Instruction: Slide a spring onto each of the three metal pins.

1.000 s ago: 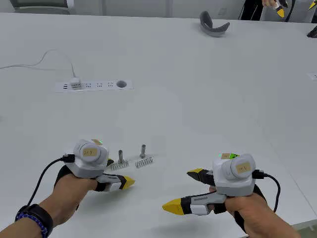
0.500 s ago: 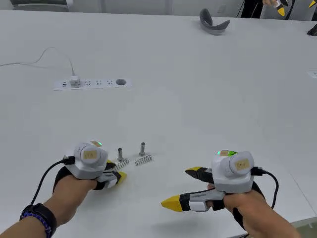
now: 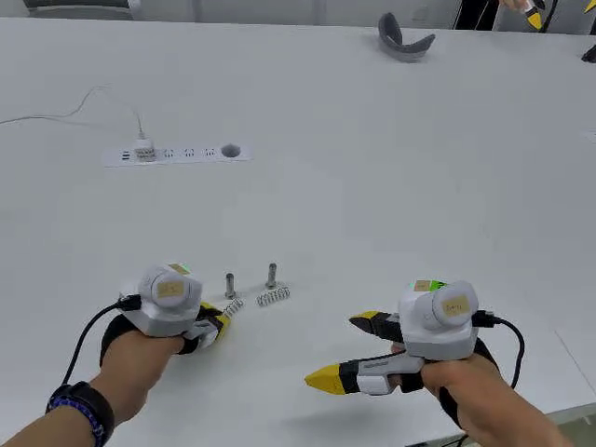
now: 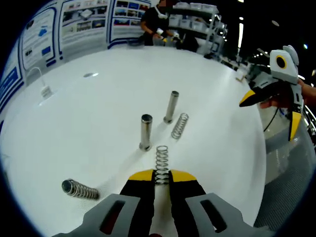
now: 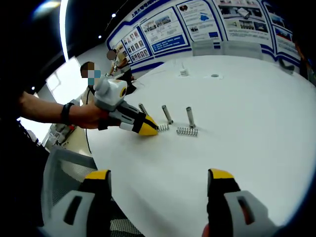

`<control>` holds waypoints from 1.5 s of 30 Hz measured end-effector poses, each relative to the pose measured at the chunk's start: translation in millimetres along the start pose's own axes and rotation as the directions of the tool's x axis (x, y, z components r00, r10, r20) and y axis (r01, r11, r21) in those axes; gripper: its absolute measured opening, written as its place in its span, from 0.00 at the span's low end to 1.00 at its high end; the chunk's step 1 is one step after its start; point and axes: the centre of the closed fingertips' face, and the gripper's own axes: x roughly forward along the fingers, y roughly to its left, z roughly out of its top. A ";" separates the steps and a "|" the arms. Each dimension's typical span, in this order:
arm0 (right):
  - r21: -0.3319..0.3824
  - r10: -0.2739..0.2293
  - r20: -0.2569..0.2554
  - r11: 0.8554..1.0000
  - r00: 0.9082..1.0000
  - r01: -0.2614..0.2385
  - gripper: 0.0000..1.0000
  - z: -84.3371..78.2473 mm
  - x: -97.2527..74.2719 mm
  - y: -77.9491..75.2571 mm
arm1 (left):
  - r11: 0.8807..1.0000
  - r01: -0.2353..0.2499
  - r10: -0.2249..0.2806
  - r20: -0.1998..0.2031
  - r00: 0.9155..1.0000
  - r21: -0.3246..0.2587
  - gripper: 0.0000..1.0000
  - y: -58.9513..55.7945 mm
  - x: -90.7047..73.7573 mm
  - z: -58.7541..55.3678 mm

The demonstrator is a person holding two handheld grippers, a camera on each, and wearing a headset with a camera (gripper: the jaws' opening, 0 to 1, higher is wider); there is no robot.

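White table runs under everything. Far back on my left lies a strip of sockets with one plug in it.

In the left gripper view, low on the left, a coil with a round metal end lies on its side; whether a pin sits inside it I cannot tell.

My left gripper is low over the table, its yellow-tipped jaws drawn nearly together. They pinch one end of a spring, which sticks straight out ahead of the tips. Its free end is just beside the foot of the left pin, not over the pin's top.

That pin stands upright and bare. The right pin stands upright close by, also bare. A loose spring lies flat on the table just beside the right pin's foot, on the side nearer me.

My right gripper is well apart from the pins, to their right and nearer me. Its jaws are spread wide with nothing between them, pointing left towards the pins.
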 end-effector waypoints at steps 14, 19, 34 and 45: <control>-0.004 0.015 0.000 1.000 1.000 -0.015 0.81 -0.5 3.1 6.4 | 0.999 -0.004 0.004 0.010 1.000 -0.036 0.11 -13.1 -30.8 -23.0; 0.010 0.021 0.012 1.000 1.000 -0.021 0.81 0.2 5.6 10.5 | 0.999 -0.001 0.001 0.009 1.000 -0.052 0.11 -21.6 -41.7 -37.6; -0.005 0.063 0.002 0.998 0.998 -0.063 0.81 3.3 19.7 32.5 | 0.992 -0.040 0.043 0.027 0.999 -0.124 0.11 -17.4 -81.2 -60.7; -0.001 0.108 -0.002 0.994 0.994 -0.108 0.79 3.7 35.3 50.9 | 0.989 -0.062 0.069 0.048 0.996 -0.131 0.11 -15.2 -108.7 -70.0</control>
